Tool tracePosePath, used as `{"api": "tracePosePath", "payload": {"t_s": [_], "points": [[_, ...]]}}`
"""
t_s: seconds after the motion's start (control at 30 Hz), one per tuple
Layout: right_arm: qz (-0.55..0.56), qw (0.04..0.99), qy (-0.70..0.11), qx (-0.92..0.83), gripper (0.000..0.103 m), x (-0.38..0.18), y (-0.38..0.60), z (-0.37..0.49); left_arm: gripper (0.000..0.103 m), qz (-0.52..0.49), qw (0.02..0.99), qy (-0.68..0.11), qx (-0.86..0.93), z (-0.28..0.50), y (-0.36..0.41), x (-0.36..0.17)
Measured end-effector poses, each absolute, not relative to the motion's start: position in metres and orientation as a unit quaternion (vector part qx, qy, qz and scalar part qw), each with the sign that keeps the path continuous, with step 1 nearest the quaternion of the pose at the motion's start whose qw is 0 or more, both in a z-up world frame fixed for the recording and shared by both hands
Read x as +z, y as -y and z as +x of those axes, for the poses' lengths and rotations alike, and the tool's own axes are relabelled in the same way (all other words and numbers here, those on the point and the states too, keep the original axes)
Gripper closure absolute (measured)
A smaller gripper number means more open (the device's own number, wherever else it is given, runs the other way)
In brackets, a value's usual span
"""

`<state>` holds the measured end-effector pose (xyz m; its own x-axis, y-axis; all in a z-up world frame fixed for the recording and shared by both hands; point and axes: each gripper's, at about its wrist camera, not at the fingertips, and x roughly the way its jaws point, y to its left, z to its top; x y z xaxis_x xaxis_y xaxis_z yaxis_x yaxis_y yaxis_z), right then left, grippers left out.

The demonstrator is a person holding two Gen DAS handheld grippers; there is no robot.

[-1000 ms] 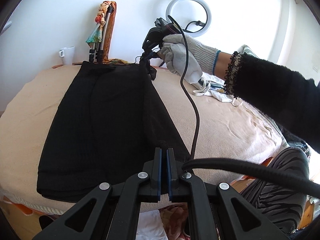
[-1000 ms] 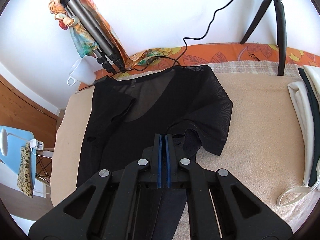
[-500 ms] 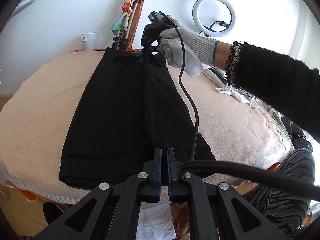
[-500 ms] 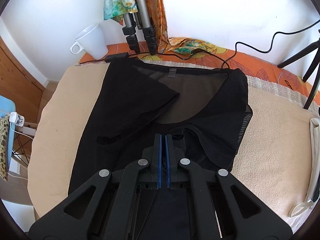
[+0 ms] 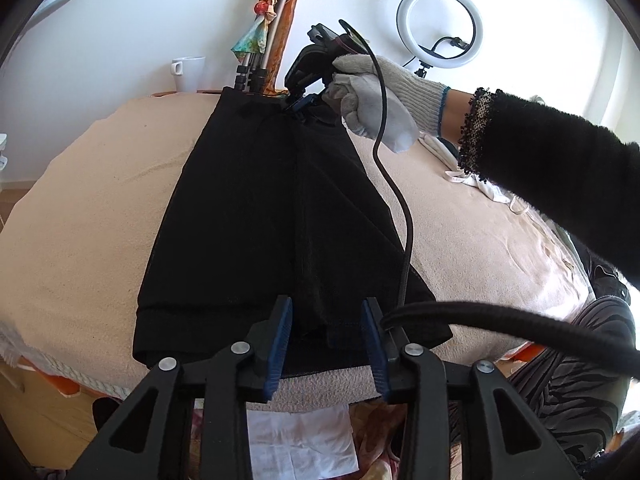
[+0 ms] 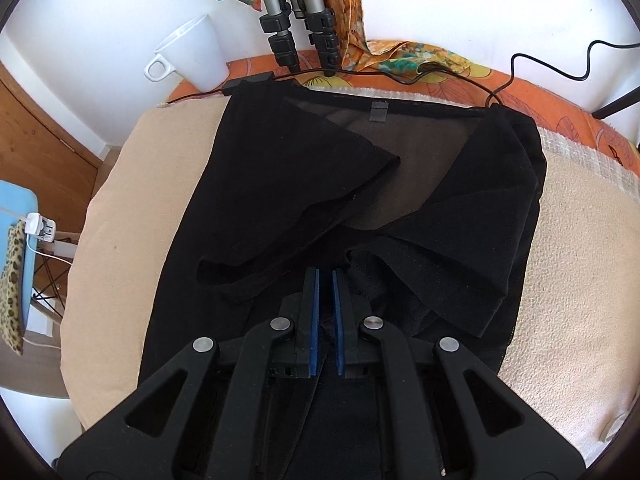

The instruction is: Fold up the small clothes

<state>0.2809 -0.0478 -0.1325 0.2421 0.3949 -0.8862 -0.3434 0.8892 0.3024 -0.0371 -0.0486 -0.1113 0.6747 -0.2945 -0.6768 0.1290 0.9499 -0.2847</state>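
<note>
Left gripper (image 5: 326, 334): jaws just opened, spread over the hem of the black top (image 5: 260, 216), pads clear of the cloth. Right gripper (image 6: 325, 304): jaws just parted to a narrow slit above the folded sleeves; grip on fabric cannot be told. Top: flat on beige blanket (image 6: 120, 208), sides folded inward. Beyond: white mug (image 6: 192, 54), tripod (image 6: 298, 20), ring light (image 5: 439, 26).

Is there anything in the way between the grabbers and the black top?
No, nothing visible blocks them. The left gripper, jaws just opened, sits right at the hem of the black top. The right gripper, jaws just parting, is over its folded-in sleeves. Only a cable trails beside the top.
</note>
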Motion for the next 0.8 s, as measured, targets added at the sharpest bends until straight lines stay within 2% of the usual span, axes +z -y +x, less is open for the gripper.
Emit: {"api": "tracePosePath", "payload": {"t_s": [0.03,0.07,0.1,0.2,0.37,0.53,0.8], "points": [[0.036,0.784,-0.569,0.245,0.082,-0.128,0.054,0.280,0.063,-0.106,0.910,-0.384,-0.117,-0.038,0.048,-0.109],[0.049,0.783,-0.565,0.256,0.072,-0.122,0.061,0.278,0.063,-0.103,0.911,-0.382,-0.116,-0.039,0.048,-0.105],[0.057,0.783,-0.559,0.266,0.066,-0.115,0.068,0.276,0.063,-0.099,0.913,-0.378,-0.117,-0.039,0.048,-0.102],[0.078,0.787,-0.541,0.286,0.065,-0.097,0.096,0.269,0.057,-0.081,0.920,-0.365,-0.115,-0.043,0.048,-0.094],[0.092,0.822,-0.519,0.217,0.065,-0.085,0.148,0.276,0.057,-0.077,0.927,-0.350,-0.108,-0.041,0.043,-0.084],[0.111,0.813,-0.538,0.193,0.065,-0.106,0.166,0.294,0.057,-0.089,0.925,-0.354,-0.101,-0.031,0.035,-0.091],[0.081,0.810,-0.553,0.177,0.065,-0.150,0.142,0.310,0.057,-0.096,0.919,-0.368,-0.106,-0.022,0.034,-0.100]]}}
